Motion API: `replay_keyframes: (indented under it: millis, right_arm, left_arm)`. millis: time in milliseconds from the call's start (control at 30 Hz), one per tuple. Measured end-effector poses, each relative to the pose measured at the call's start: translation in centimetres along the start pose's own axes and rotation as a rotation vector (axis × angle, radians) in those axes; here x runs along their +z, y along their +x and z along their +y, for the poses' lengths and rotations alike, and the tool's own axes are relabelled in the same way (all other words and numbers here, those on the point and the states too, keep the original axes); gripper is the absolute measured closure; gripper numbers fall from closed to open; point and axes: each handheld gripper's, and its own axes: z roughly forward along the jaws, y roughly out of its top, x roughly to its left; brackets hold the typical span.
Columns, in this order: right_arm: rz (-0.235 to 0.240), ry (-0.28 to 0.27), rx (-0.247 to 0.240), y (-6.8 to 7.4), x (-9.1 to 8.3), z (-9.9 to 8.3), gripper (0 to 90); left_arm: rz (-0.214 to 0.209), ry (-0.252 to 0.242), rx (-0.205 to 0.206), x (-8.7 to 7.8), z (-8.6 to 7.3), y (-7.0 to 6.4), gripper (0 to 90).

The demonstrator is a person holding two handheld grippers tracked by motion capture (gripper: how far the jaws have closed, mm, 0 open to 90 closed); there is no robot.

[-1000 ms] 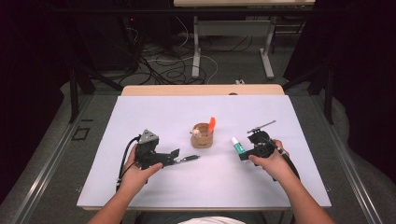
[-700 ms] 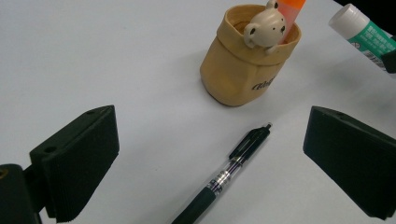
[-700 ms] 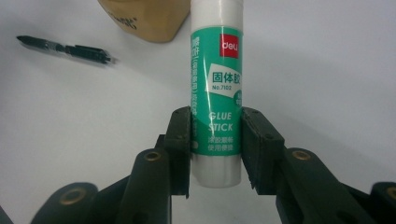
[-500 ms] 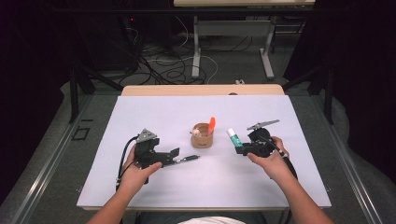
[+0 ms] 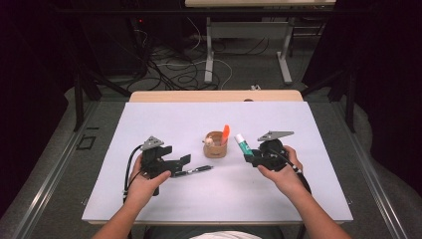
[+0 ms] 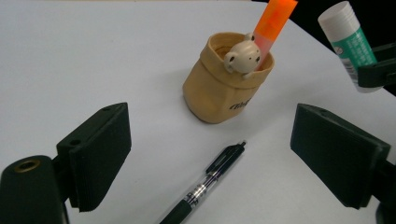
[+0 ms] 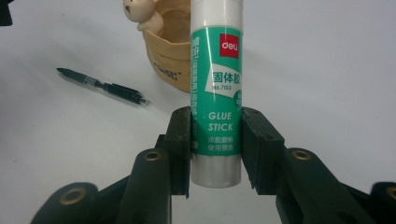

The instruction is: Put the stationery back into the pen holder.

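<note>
Nearest me, my right gripper [image 7: 215,140] has its 2 jaws pinched on the lower half of a green and white glue stick [image 7: 215,88], label facing the camera, the tube lifted off the white table [image 5: 298,199]. In the high view that gripper [image 5: 247,158] sits just right of a tan pen cup [image 5: 215,145], with the stick's white cap pointing up toward it. My left gripper [image 6: 210,154] has its jaws spread wide with nothing between the pads. A black pen [image 6: 205,184] lies flat on the table between them, tip toward the cup. Beyond, the cup carries a small bear figure [image 6: 243,58] on its rim and 1 orange marker [image 6: 273,23] standing inside.
</note>
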Motion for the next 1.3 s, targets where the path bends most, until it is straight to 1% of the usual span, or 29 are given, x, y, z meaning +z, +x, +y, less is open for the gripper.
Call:
replay_keyframes:
  millis: [67,167,200,233,367,433,467,500,567,633,700,767,800,833,933,1000,1033,1067,1133,1167,1200,1267,1300]
  right_arm:
    - [0.005,-0.009,-0.009,0.4,0.1,0.1,65.7]
    - [0.011,-0.019,-0.025,1.0,0.1,0.1,65.7]
    - [0.013,-0.024,-0.038,1.1,0.2,0.1,65.7]
    - [0.016,-0.035,-0.044,1.3,0.3,0.1,65.7]
    - [0.029,-0.043,-0.067,2.2,0.6,0.0,65.7]
    - [0.035,-0.048,-0.08,2.7,0.8,0.0,65.7]
    - [0.036,-0.057,-0.084,2.9,0.9,0.0,65.7]
    - [0.041,-0.047,-0.084,3.1,0.9,0.0,65.7]
    - [0.043,-0.067,-0.095,3.5,1.1,0.0,65.7]
    - [0.044,-0.065,-0.106,3.8,1.2,-0.1,65.7]
    - [0.048,-0.07,-0.117,4.1,1.4,-0.1,65.7]
    - [0.052,-0.08,-0.114,4.4,1.5,-0.1,65.8]
    - [0.056,-0.072,-0.118,4.5,1.6,-0.2,65.7]
    - [0.056,-0.079,-0.121,4.6,1.7,-0.2,65.7]
    - [0.064,-0.073,-0.132,5.0,2.0,-0.4,65.7]
    - [0.07,-0.076,-0.144,5.3,2.2,-0.4,65.7]
    - [0.073,-0.064,-0.14,5.5,2.3,-0.4,65.8]
    - [0.074,-0.082,-0.142,5.7,2.4,-0.5,65.7]
    - [0.084,-0.07,-0.149,6.0,2.5,-0.5,65.7]
    - [0.082,-0.081,-0.153,6.2,2.6,-0.5,65.7]
    - [0.086,-0.08,-0.161,6.3,2.7,-0.6,65.7]
    - [0.091,-0.079,-0.164,6.6,2.9,-0.7,65.7]
    - [0.096,-0.076,-0.163,6.7,2.9,-0.7,65.7]
  left_arm:
    - [0.004,-0.021,0.001,-0.1,0.1,-0.1,15.4]
    - [-0.013,-0.039,-0.017,-0.3,0.2,-0.3,16.0]
    - [-0.022,-0.033,-0.017,-0.4,0.3,-0.3,16.1]
    - [-0.024,-0.038,-0.02,-0.4,0.3,-0.4,16.5]
    - [-0.036,-0.047,-0.026,-0.4,0.3,-0.6,19.3]
    - [-0.048,-0.028,-0.028,-0.6,0.4,-0.7,21.4]
    - [-0.052,-0.031,-0.034,-0.6,0.4,-0.7,22.5]
    - [-0.055,-0.033,-0.034,-0.7,0.4,-0.8,23.5]
    - [-0.066,-0.045,-0.041,-0.7,0.4,-0.9,25.7]
    - [-0.072,-0.038,-0.037,-0.8,0.4,-0.9,27.4]
    - [-0.07,-0.044,-0.045,-0.8,0.4,-1.0,29.2]
    - [-0.051,-0.045,-0.045,-0.8,0.4,-1.0,31.5]
    - [-0.055,-0.041,-0.051,-0.9,0.4,-1.0,31.8]
    - [-0.056,-0.046,-0.059,-0.9,0.4,-1.0,33.1]
    - [-0.07,-0.042,-0.075,-0.9,0.3,-1.0,34.2]
    - [-0.078,-0.026,-0.089,-0.9,0.4,-1.0,36.0]
    - [-0.081,-0.028,-0.093,-0.9,0.3,-1.1,36.0]
    - [-0.085,-0.021,-0.095,-0.9,0.3,-1.1,36.0]
    - [-0.09,-0.007,-0.114,-0.9,0.3,-1.2,36.1]
    - [-0.107,0.0,-0.127,-0.9,0.3,-1.2,37.4]
    - [-0.116,0.004,-0.139,-0.9,0.2,-1.3,39.4]
    - [-0.137,0.006,-0.151,-0.9,0.2,-1.3,43.6]
    - [-0.154,0.008,-0.166,-0.8,0.2,-1.4,44.0]
